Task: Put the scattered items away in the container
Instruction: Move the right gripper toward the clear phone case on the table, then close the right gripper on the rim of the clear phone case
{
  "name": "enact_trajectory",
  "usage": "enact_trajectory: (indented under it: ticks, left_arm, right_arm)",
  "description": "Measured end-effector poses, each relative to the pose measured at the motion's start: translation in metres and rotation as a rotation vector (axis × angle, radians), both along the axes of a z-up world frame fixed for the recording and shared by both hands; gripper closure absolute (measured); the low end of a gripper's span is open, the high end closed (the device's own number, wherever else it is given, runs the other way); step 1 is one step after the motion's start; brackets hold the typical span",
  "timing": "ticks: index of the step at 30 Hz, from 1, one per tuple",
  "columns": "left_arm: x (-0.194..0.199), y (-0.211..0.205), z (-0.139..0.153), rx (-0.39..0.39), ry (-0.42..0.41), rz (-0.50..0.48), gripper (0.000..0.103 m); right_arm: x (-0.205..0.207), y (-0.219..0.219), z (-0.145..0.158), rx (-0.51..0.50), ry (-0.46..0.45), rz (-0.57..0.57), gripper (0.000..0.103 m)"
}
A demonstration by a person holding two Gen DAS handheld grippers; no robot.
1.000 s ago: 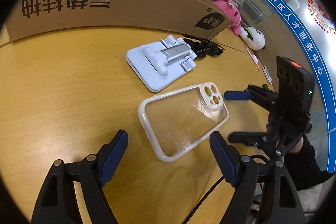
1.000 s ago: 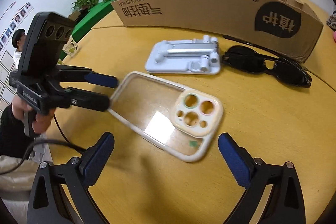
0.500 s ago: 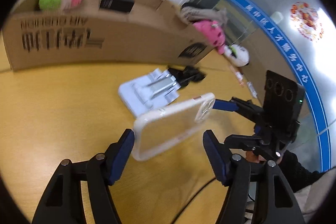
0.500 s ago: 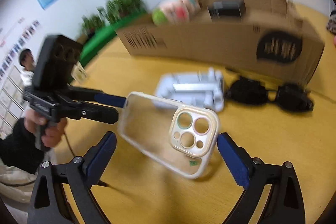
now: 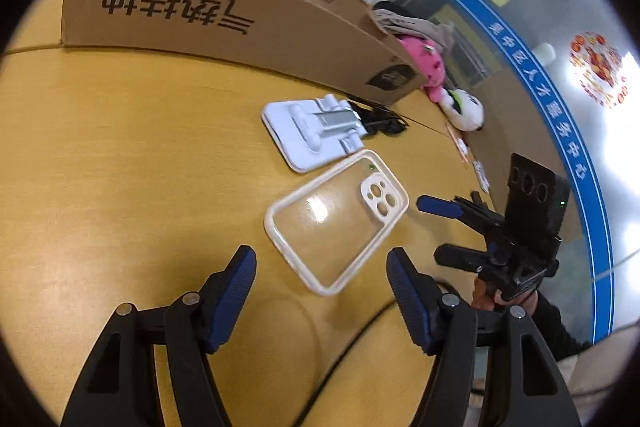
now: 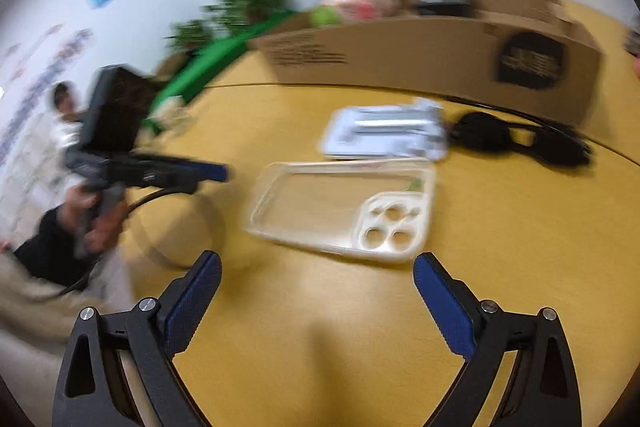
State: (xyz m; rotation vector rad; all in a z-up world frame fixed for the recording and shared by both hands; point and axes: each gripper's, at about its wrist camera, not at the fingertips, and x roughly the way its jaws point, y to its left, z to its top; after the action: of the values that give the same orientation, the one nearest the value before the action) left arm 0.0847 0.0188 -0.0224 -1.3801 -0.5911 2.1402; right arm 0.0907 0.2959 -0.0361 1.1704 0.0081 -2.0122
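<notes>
1. The clear phone case (image 5: 336, 217) lies flat on the yellow table (image 5: 120, 167), just ahead of the left gripper (image 5: 320, 279) and a little right of its centre line. Nothing is gripping it.
2. Left gripper: jaws apart, nothing between the blue pads. They have just been closing a bit, yet the case sits beyond the tips, not inside them.
3. Right gripper (image 6: 316, 291): jaws spread wide and empty, with the case just ahead of its tips (this view is smeared, so fine contact is hard to judge).
4. The relation that counts: in the left view the case's long axis runs diagonally, from near and slightly left to far right, camera cut-out at the far right end. Its short side faces the left jaws at a slant.
5. In the right view the case (image 6: 344, 211) lies almost crosswise, its long edge facing that gripper.
6. My call: both grippers are near, but the left looks better lined up to pinch across the width after a small roll.
7. The cardboard box (image 5: 224, 19) stands at the far side of the table, beyond the white phone stand (image 5: 312, 133) and the dark sunglasses (image 6: 520, 139).
</notes>
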Motion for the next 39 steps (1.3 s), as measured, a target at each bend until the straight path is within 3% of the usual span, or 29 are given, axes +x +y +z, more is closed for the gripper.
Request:
enact_trajectory:
  ticks: [2,3,4,7,9,13,14,16,18,20,27,29,31,33,35,36,37,39]
  left_arm:
    - [-0.010,0.008,-0.006,-0.045,-0.040,0.013,0.037]
    - [-0.015,0.013,-0.011,-0.081,-0.072,0.023,0.046]
    - [-0.018,0.016,-0.013,-0.092,-0.080,0.048,0.068]
    - [-0.025,0.026,-0.019,-0.125,-0.140,0.057,0.089]
    - [-0.024,0.029,-0.020,-0.129,-0.143,0.062,0.091]
    - [-0.019,0.031,-0.019,-0.154,-0.122,0.074,0.091]
    - [-0.018,0.031,-0.017,-0.165,-0.115,0.075,0.091]
    - [-0.016,0.032,-0.015,-0.186,-0.101,0.074,0.094]
    - [-0.017,0.032,-0.013,-0.199,-0.097,0.076,0.095]
    - [-0.017,0.031,-0.011,-0.199,-0.095,0.075,0.098]
    - [-0.013,0.013,-0.002,-0.234,-0.080,0.102,0.100]
    - [-0.010,0.011,-0.005,-0.232,-0.112,0.110,0.093]
    - [-0.006,0.014,-0.009,-0.213,-0.135,0.093,0.076]
    - [0.000,0.017,-0.007,-0.221,-0.117,0.097,0.072]
    - [0.003,0.021,-0.007,-0.245,-0.092,0.106,0.075]
    - [0.003,0.021,-0.007,-0.258,-0.093,0.105,0.093]
    - [0.002,0.021,-0.011,-0.255,-0.112,0.100,0.102]
    - [0.003,0.020,-0.012,-0.238,-0.108,0.105,0.103]
  right_arm:
    - [-0.014,0.002,-0.001,-0.015,-0.027,-0.087,0.004]
    - [-0.017,0.004,0.001,-0.024,-0.026,-0.114,0.004]
    - [-0.020,0.002,0.002,-0.014,-0.012,-0.133,0.004]
    - [-0.030,-0.014,0.001,0.080,0.047,-0.147,0.014]
    - [-0.034,-0.024,-0.009,0.149,0.057,-0.130,0.026]
    - [-0.035,-0.036,-0.020,0.242,0.111,-0.136,0.039]
    - [-0.034,-0.036,-0.020,0.256,0.123,-0.148,0.048]
    - [-0.034,-0.029,-0.019,0.266,0.133,-0.167,0.059]
    - [-0.035,-0.022,-0.020,0.269,0.132,-0.192,0.077]
    - [-0.036,-0.015,-0.021,0.253,0.117,-0.219,0.085]
    - [-0.004,-0.017,-0.018,0.204,0.067,-0.232,0.087]
    - [0.007,-0.023,-0.019,0.190,0.054,-0.230,0.087]
    - [0.013,-0.028,-0.019,0.173,0.041,-0.230,0.087]
    - [0.017,-0.031,-0.020,0.179,0.053,-0.231,0.087]
    - [0.019,-0.032,-0.020,0.177,0.053,-0.235,0.087]
    - [0.020,-0.033,-0.020,0.177,0.054,-0.237,0.087]
    - [0.021,-0.033,-0.020,0.182,0.058,-0.236,0.088]
    - [0.022,-0.035,-0.020,0.190,0.064,-0.228,0.091]
